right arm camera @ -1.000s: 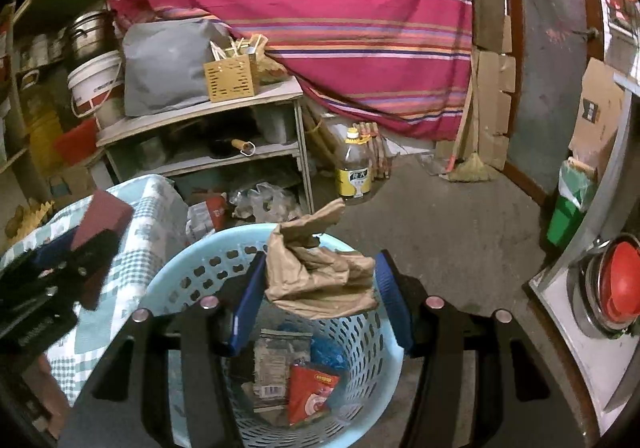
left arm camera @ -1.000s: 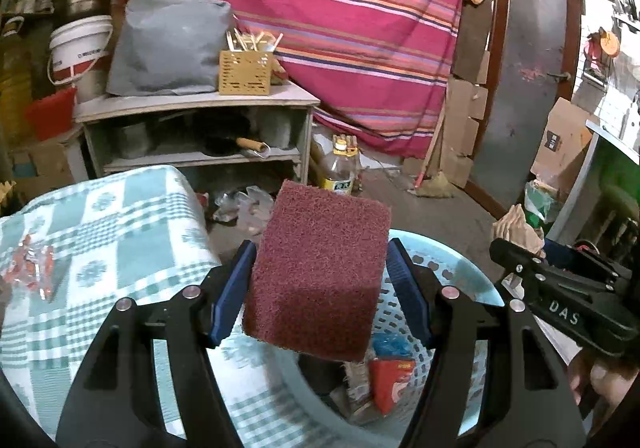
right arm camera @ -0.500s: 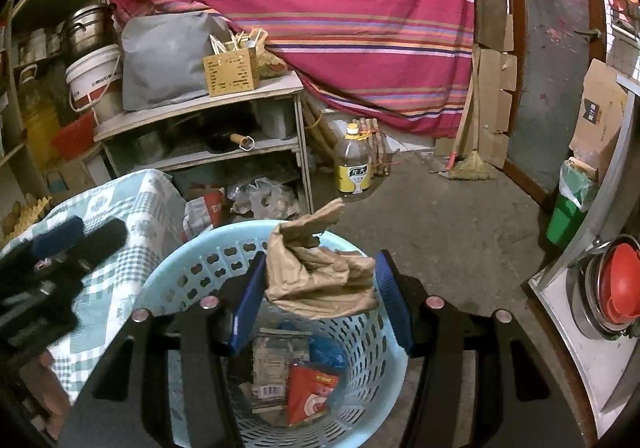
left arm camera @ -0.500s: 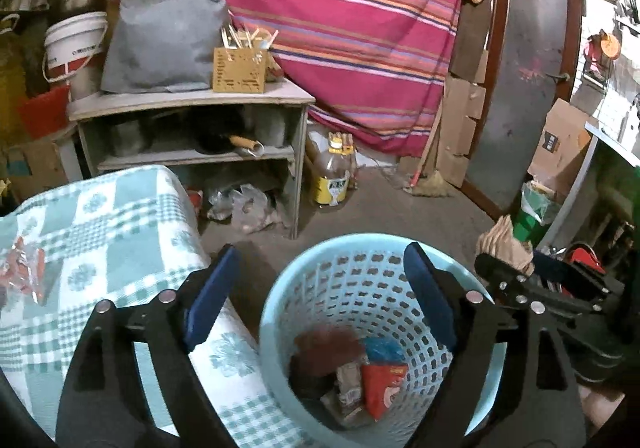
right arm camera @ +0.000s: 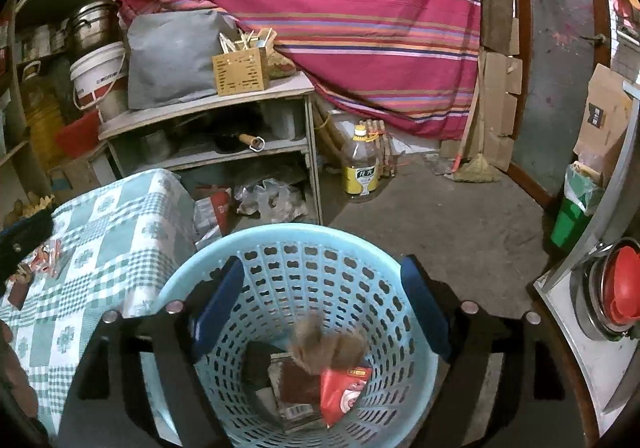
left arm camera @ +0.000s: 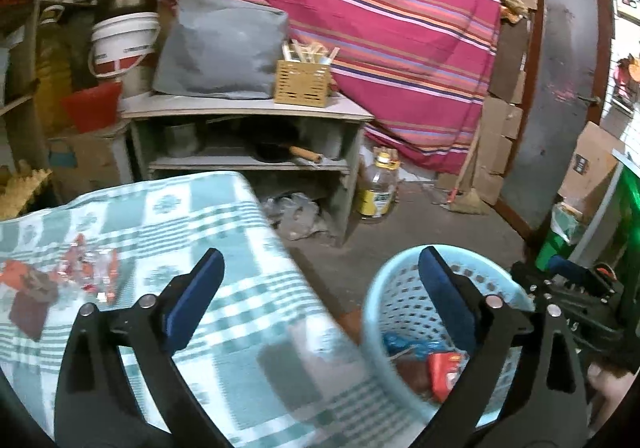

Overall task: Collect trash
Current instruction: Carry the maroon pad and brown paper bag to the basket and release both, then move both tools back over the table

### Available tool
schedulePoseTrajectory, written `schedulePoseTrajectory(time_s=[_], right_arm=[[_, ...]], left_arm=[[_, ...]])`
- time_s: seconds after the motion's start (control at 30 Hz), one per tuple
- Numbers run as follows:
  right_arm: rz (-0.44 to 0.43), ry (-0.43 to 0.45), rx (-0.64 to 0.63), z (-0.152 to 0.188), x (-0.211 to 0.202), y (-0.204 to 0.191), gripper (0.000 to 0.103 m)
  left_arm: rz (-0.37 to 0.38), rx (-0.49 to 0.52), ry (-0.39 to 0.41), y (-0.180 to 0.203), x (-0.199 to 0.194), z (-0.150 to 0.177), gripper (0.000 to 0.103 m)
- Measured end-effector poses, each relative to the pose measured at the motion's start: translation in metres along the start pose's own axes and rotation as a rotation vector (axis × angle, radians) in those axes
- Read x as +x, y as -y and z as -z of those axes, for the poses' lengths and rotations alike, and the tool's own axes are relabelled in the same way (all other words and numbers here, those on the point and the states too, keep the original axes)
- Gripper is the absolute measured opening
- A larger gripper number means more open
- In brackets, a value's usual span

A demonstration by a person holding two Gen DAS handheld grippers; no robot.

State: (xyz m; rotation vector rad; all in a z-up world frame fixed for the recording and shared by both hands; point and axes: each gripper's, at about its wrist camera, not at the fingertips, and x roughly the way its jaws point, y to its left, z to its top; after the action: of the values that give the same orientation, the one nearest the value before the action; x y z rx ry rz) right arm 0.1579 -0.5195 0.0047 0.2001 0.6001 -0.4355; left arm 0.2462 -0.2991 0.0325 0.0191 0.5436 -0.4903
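My left gripper [left arm camera: 320, 300] hangs over the edge of the green-checked table [left arm camera: 224, 312], jaws opening wide with nothing between them. Red-and-clear wrappers [left arm camera: 88, 272] and a dark brown scrap [left arm camera: 28, 312] lie on the cloth to its left. My right gripper [right arm camera: 322, 304] is above the light blue basket [right arm camera: 280, 240], jaws opening. A crumpled brown paper [right arm camera: 324, 340] is blurred below the pads, dropping inside. The basket holds a maroon scouring pad [right arm camera: 296, 380] and a red packet [right arm camera: 344, 388]. From the left wrist, the basket [left arm camera: 400, 260] stands right of the table.
A grey shelf unit [right arm camera: 208, 103] with a bag and a wooden box stands behind the table. An oil bottle [right arm camera: 360, 171] and a broom [right arm camera: 476, 167] are on the concrete floor. At the right are a green bin [right arm camera: 572, 215] and a counter with a red-lidded pot [right arm camera: 616, 292].
The left gripper let go of the maroon pad, which fell into the basket, then swung left over the table. The right gripper opened and the brown paper is falling into the basket.
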Motion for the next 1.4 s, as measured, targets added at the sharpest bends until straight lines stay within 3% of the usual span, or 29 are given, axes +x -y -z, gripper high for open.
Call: schedulePoseTrajectory(time_s=[0.03,0.2,0.6,0.93,1.1,1.2,1.4], right_arm=[[0.009,0.003,-0.004,0.000,0.000,-0.004,0.088],[0.017,0.015,-0.027,0.000,-0.005,-0.025,0.088],[-0.073,0.052,-0.093,0.000,-0.019,-0.107,0.089],[-0.152,0.021,-0.157,0.013,-0.010,-0.185,0.089],[-0.186,-0.016,-0.188,0.019,0.002,-0.224,0.089],[-0.188,-0.032,-0.223,0.024,0.008,-0.245,0.096],[-0.190,-0.063,-0.250,0.028,0.022,-0.268,0.096]], left_arm=[[-0.010,-0.002,0.002,-0.006,-0.002,0.000,0.096],[-0.078,-0.015,0.008,-0.047,-0.021,0.000,0.097],[-0.261,-0.074,0.000,-0.169,-0.055,0.014,0.097],[-0.339,-0.153,-0.106,-0.261,-0.049,0.041,0.097],[-0.335,-0.182,-0.199,-0.299,-0.036,0.058,0.097],[-0.325,-0.183,-0.256,-0.314,-0.027,0.068,0.097],[-0.294,-0.201,-0.331,-0.330,-0.007,0.079,0.097]])
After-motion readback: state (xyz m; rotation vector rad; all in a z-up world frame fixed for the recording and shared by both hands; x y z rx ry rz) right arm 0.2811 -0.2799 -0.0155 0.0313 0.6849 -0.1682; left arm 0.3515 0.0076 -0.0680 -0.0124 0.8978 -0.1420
